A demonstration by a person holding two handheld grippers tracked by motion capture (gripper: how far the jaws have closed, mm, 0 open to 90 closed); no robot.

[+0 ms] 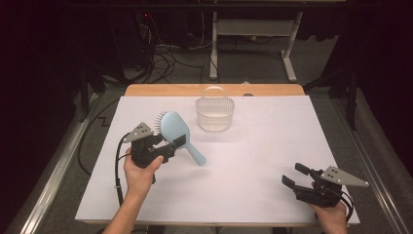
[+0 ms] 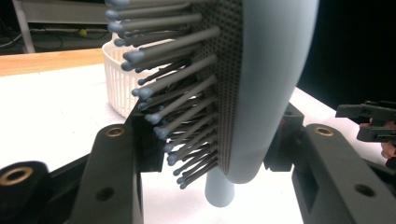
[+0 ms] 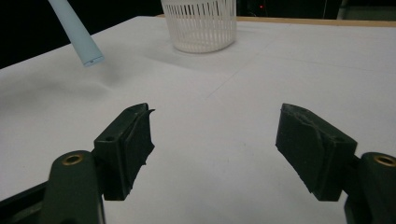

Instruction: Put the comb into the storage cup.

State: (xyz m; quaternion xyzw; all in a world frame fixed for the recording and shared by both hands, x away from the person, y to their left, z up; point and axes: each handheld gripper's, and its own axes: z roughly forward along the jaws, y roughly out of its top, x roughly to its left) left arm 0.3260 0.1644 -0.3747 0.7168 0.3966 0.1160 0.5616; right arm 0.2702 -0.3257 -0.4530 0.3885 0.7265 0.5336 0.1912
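Note:
A pale blue hairbrush (image 1: 174, 130) is held off the white table cover, its handle (image 1: 195, 155) slanting down toward the right. My left gripper (image 1: 174, 144) is shut on the brush where head meets handle. In the left gripper view the grey bristles (image 2: 182, 93) and the blue back (image 2: 271, 84) sit between the two jaws, handle end (image 2: 219, 193) below. A white slatted basket (image 1: 215, 111) stands upright beyond the brush, empty as far as I can see. My right gripper (image 1: 295, 175) rests near the front right edge, open, with nothing between its pads (image 3: 135, 140).
A white sheet (image 1: 253, 161) covers the table; a strip of wooden edge (image 1: 160, 90) shows at the back. Beyond it stand a desk frame (image 1: 253, 44) and loose cables (image 1: 165, 61) on the floor. In the right gripper view the brush handle tip (image 3: 86, 49) hangs at upper left.

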